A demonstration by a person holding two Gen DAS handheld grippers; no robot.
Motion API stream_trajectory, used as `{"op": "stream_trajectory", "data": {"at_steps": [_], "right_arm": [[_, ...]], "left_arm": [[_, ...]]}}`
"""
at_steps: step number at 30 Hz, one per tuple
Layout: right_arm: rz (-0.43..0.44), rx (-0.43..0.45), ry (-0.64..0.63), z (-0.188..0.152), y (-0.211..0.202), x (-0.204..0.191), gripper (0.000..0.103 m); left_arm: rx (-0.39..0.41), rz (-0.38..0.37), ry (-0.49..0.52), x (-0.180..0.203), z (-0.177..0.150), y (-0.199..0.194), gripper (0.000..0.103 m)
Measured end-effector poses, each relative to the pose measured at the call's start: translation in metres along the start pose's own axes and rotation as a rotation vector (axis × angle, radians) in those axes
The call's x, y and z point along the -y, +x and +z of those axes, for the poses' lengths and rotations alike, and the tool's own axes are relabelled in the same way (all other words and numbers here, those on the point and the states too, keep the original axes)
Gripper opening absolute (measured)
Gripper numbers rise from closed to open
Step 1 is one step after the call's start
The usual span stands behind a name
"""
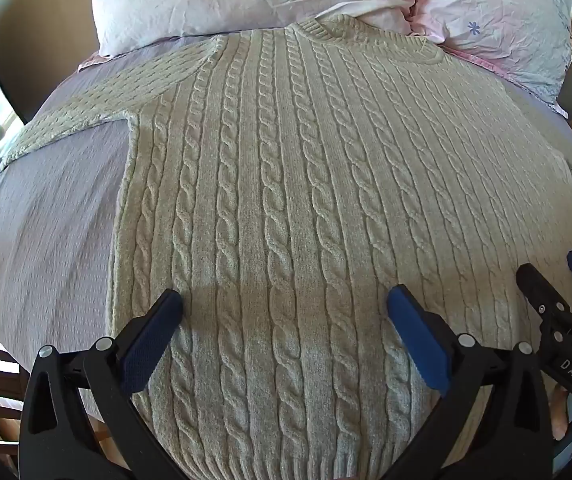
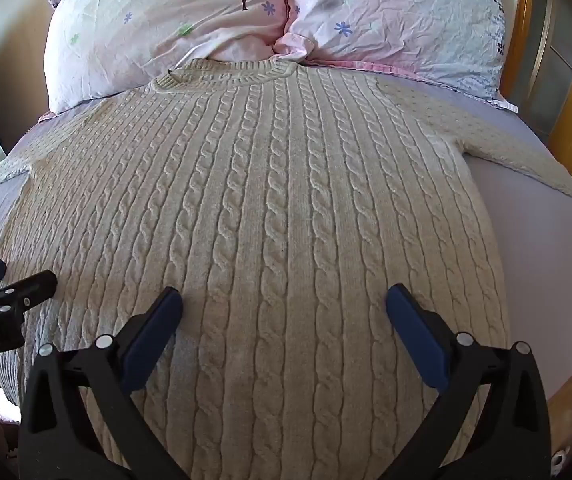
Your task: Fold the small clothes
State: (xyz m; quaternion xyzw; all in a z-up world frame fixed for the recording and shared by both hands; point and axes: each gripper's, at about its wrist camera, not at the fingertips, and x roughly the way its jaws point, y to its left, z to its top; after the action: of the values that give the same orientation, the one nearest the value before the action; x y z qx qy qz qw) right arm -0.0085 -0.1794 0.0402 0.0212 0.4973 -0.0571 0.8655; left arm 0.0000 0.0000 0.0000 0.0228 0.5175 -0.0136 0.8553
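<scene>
Cream cable-knit sweater (image 1: 286, 200) lies flat, front up, on a bed w/ a lilac sheet (image 1: 46, 220). Collar (image 2: 226, 74) is at the far end, touching 2 pink flowered pillows (image 2: 158, 20) at the head of the bed. Both sleeves are spread out to the sides: 1 sleeve (image 1: 86, 120) runs off to the left, the other sleeve (image 2: 506, 140) to the right. Ribbed hem is nearest the cameras.

Left tongs (image 1: 286, 320) are wide apart, holding nothing, over the lower part of the sweater near the hem. Right tongs (image 2: 284, 320) are likewise spread wide w/ nothing between them, over the same lower area, just beside the left ones. Wooden headboard (image 2: 526, 40) shows behind the pillows on the right.
</scene>
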Motion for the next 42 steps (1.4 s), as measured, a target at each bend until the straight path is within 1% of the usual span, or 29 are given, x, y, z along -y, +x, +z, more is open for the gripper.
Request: {"op": "stream_trajectory", "data": {"at_steps": [28, 37, 42], "right_arm": [[0.001, -0.001, 0.004, -0.0003, 0.0001, 0.0009, 0.101], [0.001, -0.041, 0.000, -0.0034, 0.0095, 0.0010, 0.101], [-0.012, -0.056, 0.022, -0.0046, 0.0086, 0.0010, 0.101]], "left_arm": [[0.004, -0.001, 0.000, 0.0000, 0.0000, -0.0002, 0.102], [-0.002, -0.001, 0.003, 0.0009, 0.0013, -0.0027, 0.102], [-0.007, -0.005, 0.012, 0.0008, 0.0033, 0.0004, 0.102]]}}
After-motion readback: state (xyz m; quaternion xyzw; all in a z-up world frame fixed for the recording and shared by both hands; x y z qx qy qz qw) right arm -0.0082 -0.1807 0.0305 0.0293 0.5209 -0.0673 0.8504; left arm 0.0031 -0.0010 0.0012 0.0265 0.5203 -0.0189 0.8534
